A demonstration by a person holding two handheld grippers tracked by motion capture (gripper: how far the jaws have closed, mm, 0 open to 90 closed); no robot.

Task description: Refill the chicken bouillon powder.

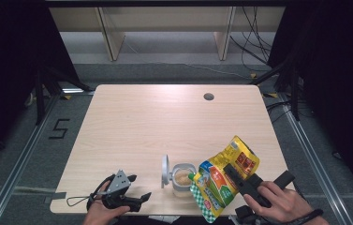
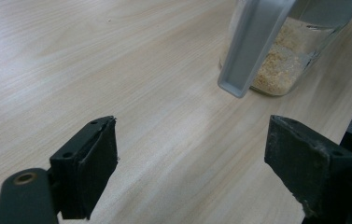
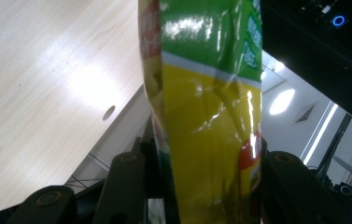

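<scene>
The right gripper (image 1: 236,180), at the lower right of the high view, is clamped on a yellow-green pouch (image 1: 221,183) tilted with its low corner over the open jar (image 1: 182,180) at bottom centre. Pouring well probably means keeping that corner above the jar mouth and tipping slowly. The left gripper (image 1: 134,190), jaws wide and empty, rests on the worktop (image 1: 155,122) near the jar's raised lid (image 1: 165,171); it could steady the jar.
</scene>
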